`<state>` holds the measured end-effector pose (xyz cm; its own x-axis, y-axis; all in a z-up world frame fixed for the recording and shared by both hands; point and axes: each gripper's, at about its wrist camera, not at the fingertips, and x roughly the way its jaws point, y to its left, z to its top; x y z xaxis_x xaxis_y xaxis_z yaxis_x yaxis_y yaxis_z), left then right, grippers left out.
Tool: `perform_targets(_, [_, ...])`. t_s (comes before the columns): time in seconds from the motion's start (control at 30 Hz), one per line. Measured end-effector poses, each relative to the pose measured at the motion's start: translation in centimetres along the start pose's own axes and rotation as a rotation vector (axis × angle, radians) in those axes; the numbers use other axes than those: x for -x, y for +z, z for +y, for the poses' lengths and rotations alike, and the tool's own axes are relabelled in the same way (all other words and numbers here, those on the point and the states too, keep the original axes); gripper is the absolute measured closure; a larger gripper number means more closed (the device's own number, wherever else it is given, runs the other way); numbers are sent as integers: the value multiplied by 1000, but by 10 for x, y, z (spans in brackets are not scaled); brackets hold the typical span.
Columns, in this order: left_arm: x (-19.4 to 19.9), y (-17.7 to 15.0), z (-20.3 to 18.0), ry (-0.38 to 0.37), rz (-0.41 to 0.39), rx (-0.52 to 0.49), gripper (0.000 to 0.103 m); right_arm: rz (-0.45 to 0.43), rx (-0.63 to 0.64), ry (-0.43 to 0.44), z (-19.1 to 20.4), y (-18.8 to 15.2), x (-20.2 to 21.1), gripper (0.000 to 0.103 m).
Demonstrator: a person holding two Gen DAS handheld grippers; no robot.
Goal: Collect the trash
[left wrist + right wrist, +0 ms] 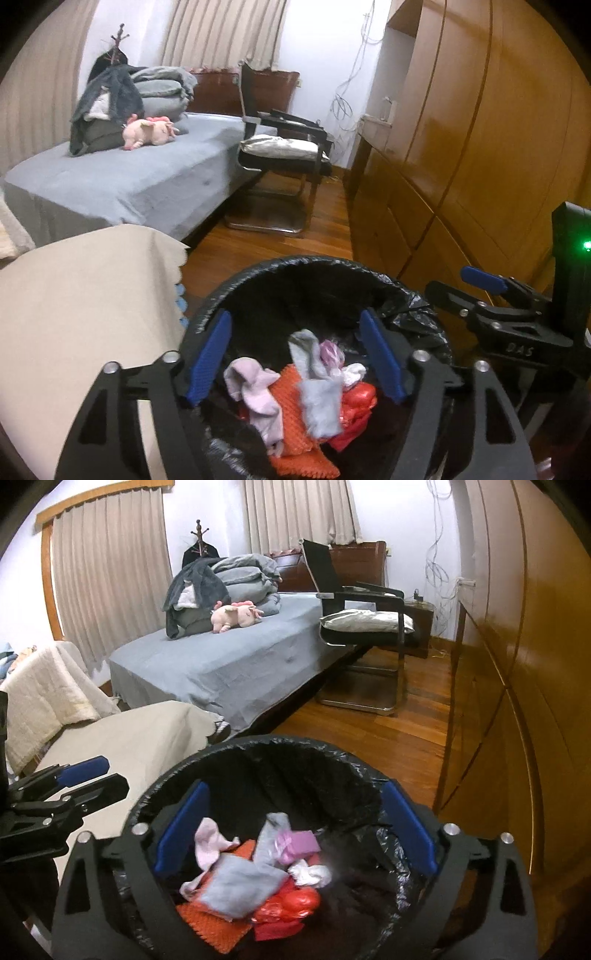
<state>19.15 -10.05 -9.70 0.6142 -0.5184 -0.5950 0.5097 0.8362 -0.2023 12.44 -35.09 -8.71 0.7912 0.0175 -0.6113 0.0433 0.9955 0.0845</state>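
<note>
A black bin lined with a black bag (295, 260) (295, 740) stands on the wooden floor right below both grippers. Inside lie a grey cloth (319, 402) (240, 882), a pale pink cloth (255, 387) (210, 845), an orange mesh piece (295, 424) (210, 923), a red plastic bag (360, 402) (291, 904) and a purple wrapper (299, 843). My left gripper (295, 317) (105, 775) hangs open over the bin's mouth, nothing between its blue pads. Beside it, my right gripper (295, 788) (458, 284) is open wide over the bin, holding nothing.
A beige-covered seat (92, 295) (140, 734) touches the bin's left side. Behind it is a bed with a grey sheet (129, 177) (229, 664), folded bedding and a pink plush toy (236, 616). A black chair (284, 155) (365, 627) stands beyond; wooden wardrobe doors (461, 147) (517, 664) line the right.
</note>
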Motion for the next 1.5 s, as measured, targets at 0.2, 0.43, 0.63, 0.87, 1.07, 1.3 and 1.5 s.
perform_targets(0.2, [39,1,8,58,-33,21,12,-8,9,59,18,5,28,6])
perform_targets(0.43, [85,-1,10,126,-67,38,6,-10,44,103,44,10,61,5])
perform_targets(0.63, [115,-5,9,172,-86,57,6,-29,62,131,61,14,88,5])
perform_targets(0.87, [145,-10,5,202,-112,56,6,-45,94,160,75,17,108,5])
perform_targets(1.07, [161,-12,1,221,-136,56,6,-62,113,179,86,18,122,5])
perform_targets(1.3, [173,-13,-4,233,-160,48,6,-79,130,179,92,17,131,5])
perform_targets(1.5, [179,-13,-6,240,-171,47,6,-87,141,181,96,15,135,5])
